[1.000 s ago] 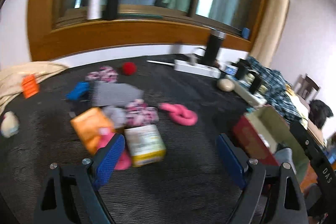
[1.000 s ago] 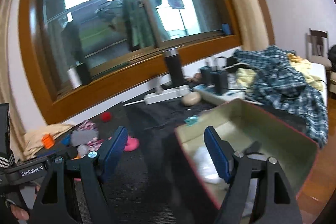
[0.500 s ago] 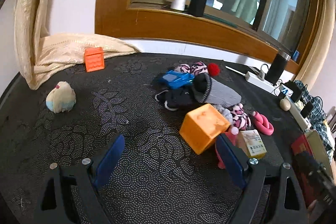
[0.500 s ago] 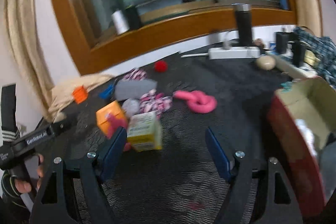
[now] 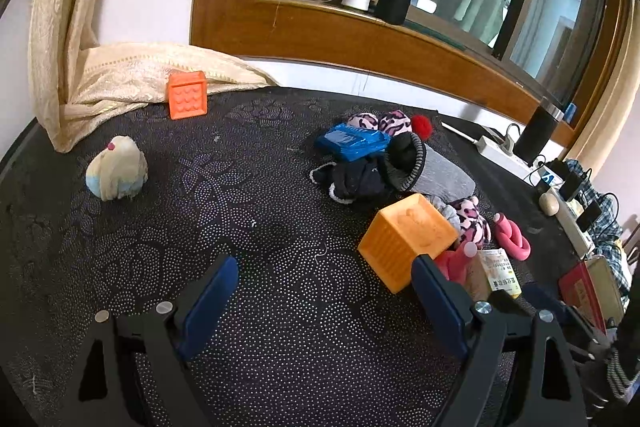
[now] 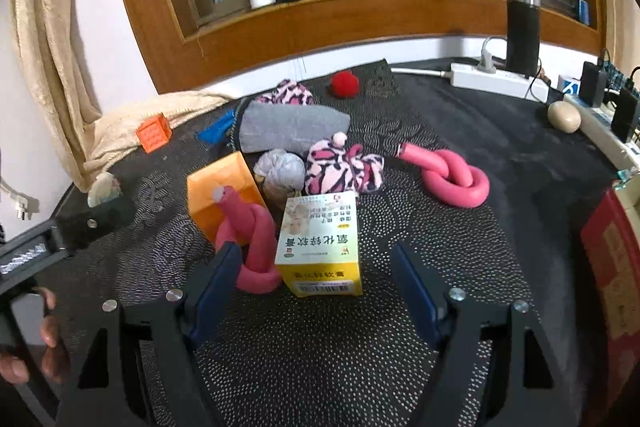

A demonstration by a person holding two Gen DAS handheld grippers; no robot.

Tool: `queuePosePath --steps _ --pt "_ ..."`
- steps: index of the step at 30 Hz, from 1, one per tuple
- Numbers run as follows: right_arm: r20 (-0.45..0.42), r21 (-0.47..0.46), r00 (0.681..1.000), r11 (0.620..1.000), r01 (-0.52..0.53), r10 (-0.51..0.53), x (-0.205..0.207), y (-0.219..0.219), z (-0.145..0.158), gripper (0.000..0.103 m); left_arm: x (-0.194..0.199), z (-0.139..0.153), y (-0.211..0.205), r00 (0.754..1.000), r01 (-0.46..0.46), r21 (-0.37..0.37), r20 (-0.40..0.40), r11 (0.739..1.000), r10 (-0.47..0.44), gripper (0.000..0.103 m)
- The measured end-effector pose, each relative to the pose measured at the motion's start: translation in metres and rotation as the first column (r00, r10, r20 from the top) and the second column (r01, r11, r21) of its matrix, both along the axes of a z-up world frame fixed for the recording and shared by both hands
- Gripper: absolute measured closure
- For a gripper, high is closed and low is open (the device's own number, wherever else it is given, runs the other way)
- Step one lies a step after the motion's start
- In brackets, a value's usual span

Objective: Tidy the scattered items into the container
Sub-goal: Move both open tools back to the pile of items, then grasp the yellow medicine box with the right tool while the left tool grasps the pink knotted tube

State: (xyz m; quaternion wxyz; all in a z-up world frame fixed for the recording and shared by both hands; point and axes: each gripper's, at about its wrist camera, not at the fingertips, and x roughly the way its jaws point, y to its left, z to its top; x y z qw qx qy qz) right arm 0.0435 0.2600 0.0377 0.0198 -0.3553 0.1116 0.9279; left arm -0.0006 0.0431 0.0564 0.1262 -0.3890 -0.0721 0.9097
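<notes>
- While the left tool (image 5: pixel 324 291) hangs wide apart and holds nothing over the dark patterned bench (image 5: pixel 256 307), the left wrist view shows the pile of scattered items toward the bench's right side.
- An orange cube (image 5: pixel 406 239) sits just ahead of the tool's right finger, touching a grey sock (image 5: pixel 434 173) and a dark garment (image 5: pixel 356 179) behind it.
- A blue packet (image 5: pixel 354 143) lies on the pile's far side, by a red pompom (image 5: pixel 422 124).
- A small orange block (image 5: pixel 187 94) rests near the far left edge against a cream curtain (image 5: pixel 132 75); a pale cloth ball (image 5: pixel 116 169) sits alone near the left edge.
- The red container (image 5: pixel 582 289) shows only partly at the right edge.
- From the right wrist view, the right tool (image 6: pixel 316 275) is also wide and empty, with a yellow medicine box (image 6: pixel 320 247) standing between its fingers.
- A knotted pink tube (image 6: pixel 254 239) touches the box's left side; another pink tube (image 6: pixel 452 179) lies apart to the right.
- The container's red wall (image 6: pixel 612 267) stands at the right edge.
</notes>
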Motion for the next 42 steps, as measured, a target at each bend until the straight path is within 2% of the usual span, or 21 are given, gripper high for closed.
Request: queuePosePath --steps 3,4,5,6,7,19,26,29,34,38,42 --pt "0.018 0.006 1.0 1.0 0.0 0.0 -0.005 0.0 -0.004 0.023 -0.001 -0.002 0.001 1.0 0.005 -0.004 0.008 1.0 -0.005 0.013" --pt "0.023 0.0 1.0 1.0 -0.005 0.005 -0.007 0.001 -0.005 0.027 -0.002 -0.003 0.002 1.0 0.008 -0.007 0.01 1.0 -0.008 0.013" --pt "0.031 -0.004 0.999 1.0 -0.008 0.008 -0.009 0.002 -0.007 0.031 -0.002 -0.004 0.002 1.0 0.01 -0.01 0.013 1.0 -0.01 0.013" --pt "0.04 -0.003 0.999 1.0 -0.006 0.006 -0.011 0.003 -0.009 0.045 -0.002 -0.005 0.003 1.0 0.013 -0.012 0.015 1.0 -0.013 0.013" --pt "0.045 -0.006 0.999 1.0 -0.002 0.002 -0.011 0.004 -0.01 0.053 -0.002 -0.005 0.004 1.0 0.016 -0.014 0.017 1.0 -0.016 0.013" --pt "-0.004 -0.036 0.987 0.987 0.159 -0.16 -0.001 0.041 -0.008 0.054 -0.005 -0.019 0.02 0.996 0.071 -0.019 0.061 0.997 -0.07 0.013" --pt "-0.096 0.001 0.968 0.973 0.232 -0.231 0.01 0.05 0.006 0.054 0.004 -0.023 0.049 0.982 0.166 -0.022 0.093 0.986 -0.163 0.013" --pt "-0.121 -0.014 0.962 0.969 0.246 -0.246 0.014 0.054 0.01 0.054 0.005 -0.027 0.062 0.974 0.198 -0.017 0.116 0.98 -0.195 0.013" --pt "-0.157 -0.039 0.952 0.965 0.26 -0.263 0.021 0.059 0.017 0.054 0.005 -0.031 0.08 0.966 0.206 0.033 0.151 0.978 -0.209 0.013" --pt "-0.166 -0.054 0.949 0.964 0.262 -0.267 0.025 0.06 0.018 0.054 -0.003 -0.035 0.098 0.967 0.2 0.009 0.157 0.98 -0.199 0.013" --pt "-0.171 -0.064 0.949 0.964 0.259 -0.266 0.026 0.061 0.019 0.054 -0.013 -0.036 0.107 0.969 0.185 0.016 0.162 0.983 -0.185 0.013"
